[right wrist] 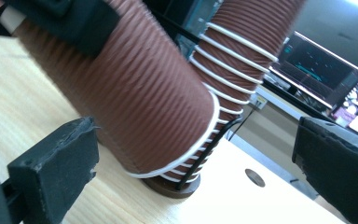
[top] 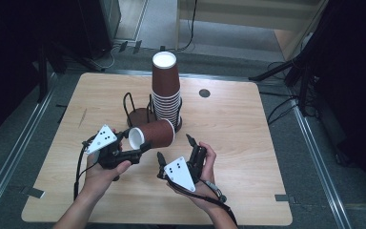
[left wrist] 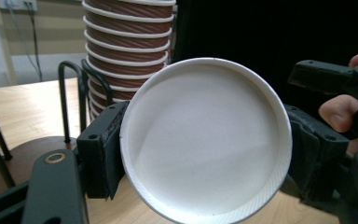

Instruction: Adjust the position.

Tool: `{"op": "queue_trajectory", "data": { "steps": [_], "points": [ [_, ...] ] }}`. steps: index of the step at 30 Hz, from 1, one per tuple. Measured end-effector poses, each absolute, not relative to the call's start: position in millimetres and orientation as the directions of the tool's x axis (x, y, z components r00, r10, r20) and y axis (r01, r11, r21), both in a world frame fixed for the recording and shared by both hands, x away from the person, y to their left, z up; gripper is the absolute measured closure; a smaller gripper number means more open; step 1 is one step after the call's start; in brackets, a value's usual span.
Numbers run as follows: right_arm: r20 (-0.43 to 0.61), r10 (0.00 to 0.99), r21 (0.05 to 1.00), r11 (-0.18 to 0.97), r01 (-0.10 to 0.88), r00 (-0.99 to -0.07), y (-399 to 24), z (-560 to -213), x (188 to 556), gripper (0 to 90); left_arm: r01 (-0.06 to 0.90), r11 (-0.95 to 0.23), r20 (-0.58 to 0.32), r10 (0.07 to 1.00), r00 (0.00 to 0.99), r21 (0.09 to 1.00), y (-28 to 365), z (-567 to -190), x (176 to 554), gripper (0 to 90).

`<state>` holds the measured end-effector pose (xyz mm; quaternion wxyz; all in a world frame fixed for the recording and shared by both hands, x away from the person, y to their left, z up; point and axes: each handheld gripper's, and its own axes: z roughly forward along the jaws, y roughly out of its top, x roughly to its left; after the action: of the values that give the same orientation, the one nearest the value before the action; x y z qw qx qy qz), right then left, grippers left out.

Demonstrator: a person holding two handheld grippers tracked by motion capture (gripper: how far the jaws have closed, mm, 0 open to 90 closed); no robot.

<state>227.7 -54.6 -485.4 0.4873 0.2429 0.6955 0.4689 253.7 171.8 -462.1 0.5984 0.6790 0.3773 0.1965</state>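
Left gripper point(top: 134, 151) pinching a brown paper cup point(top: 151, 134) on its side, above the surface point(top: 238, 129), just in front of the stacked cups point(top: 167, 93) in the wire rack point(top: 138, 110). Right gripper point(top: 174, 148) near, jaws spread, clasping nothing. Cup's closed end cut off in the right gripper view; rack base partly hidden.

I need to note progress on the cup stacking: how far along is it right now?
Done: a tall stack of cups stands upside down in the wire rack. In hand: the left gripper is shut on one brown cup, held on its side with its base facing the gripper camera; the right gripper is open beside it. Left: that cup is not yet on the stack.
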Motion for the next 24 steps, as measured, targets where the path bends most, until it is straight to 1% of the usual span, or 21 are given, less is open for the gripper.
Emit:
{"op": "queue_trajectory", "data": {
  "steps": [1, 5, 8, 11, 12, 13, 15, 16, 17, 18, 20, 23, 24],
  "points": [
    [-0.450, 0.795, 0.889, 0.442, -0.119, -0.407, -55, -485, 228, 0.4, 0.277, 0.001, -0.185, 0.747, 0.638, 0.961, 172, -462, 254, 24.7],
    [-0.344, 0.834, 0.932, 0.360, -0.047, -0.432, -58, -481, 228, 0.5, 0.272, 0.029, -0.201, 0.749, 0.631, 0.962, 174, -463, 255, 24.7],
    [-0.241, 0.858, 0.961, 0.278, 0.015, -0.453, -60, -479, 230, 1.7, 0.268, 0.046, -0.214, 0.735, 0.643, 0.962, 174, -464, 256, 24.8],
    [-0.129, 0.880, 0.975, 0.197, 0.104, -0.458, -65, -477, 233, 3.2, 0.269, 0.053, -0.220, 0.732, 0.645, 0.962, 173, -465, 256, 24.8],
    [-0.129, 0.880, 0.975, 0.197, 0.104, -0.458, -65, -477, 233, 3.2, 0.269, 0.053, -0.220, 0.732, 0.645, 0.962, 173, -465, 256, 24.8],
    [-0.081, 0.892, 0.977, 0.160, 0.144, -0.444, -68, -476, 234, 3.2, 0.263, 0.062, -0.223, 0.733, 0.643, 0.963, 174, -465, 256, 24.8],
    [-0.027, 0.900, 0.976, 0.118, 0.183, -0.436, -71, -474, 235, 1.8, 0.260, 0.064, -0.222, 0.733, 0.643, 0.964, 174, -465, 256, 24.8],
    [-0.027, 0.900, 0.976, 0.118, 0.183, -0.436, -71, -474, 235, 1.8, 0.256, 0.070, -0.224, 0.731, 0.644, 0.964, 173, -465, 256, 24.8],
    [0.047, 0.903, 0.973, 0.056, 0.226, -0.427, -75, -471, 236, 0.6, 0.249, 0.082, -0.229, 0.726, 0.648, 0.965, 173, -466, 256, 24.8],
    [0.090, 0.902, 0.968, 0.021, 0.251, -0.421, -77, -470, 236, 0.5, 0.249, 0.082, -0.229, 0.726, 0.648, 0.965, 173, -466, 256, 24.7],
    [0.148, 0.900, 0.958, -0.028, 0.286, -0.409, -79, -468, 237, 0.6, 0.235, 0.086, -0.223, 0.725, 0.652, 0.968, 172, -468, 256, 24.7],
    [0.223, 0.904, 0.940, -0.100, 0.327, -0.366, -81, -465, 238, 0.6, 0.224, 0.099, -0.224, 0.725, 0.651, 0.970, 171, -469, 256, 24.7],
    [0.271, 0.899, 0.925, -0.144, 0.350, -0.344, -83, -464, 239, 0.6, 0.219, 0.104, -0.225, 0.724, 0.652, 0.970, 170, -469, 255, 24.7]
  ]
}}
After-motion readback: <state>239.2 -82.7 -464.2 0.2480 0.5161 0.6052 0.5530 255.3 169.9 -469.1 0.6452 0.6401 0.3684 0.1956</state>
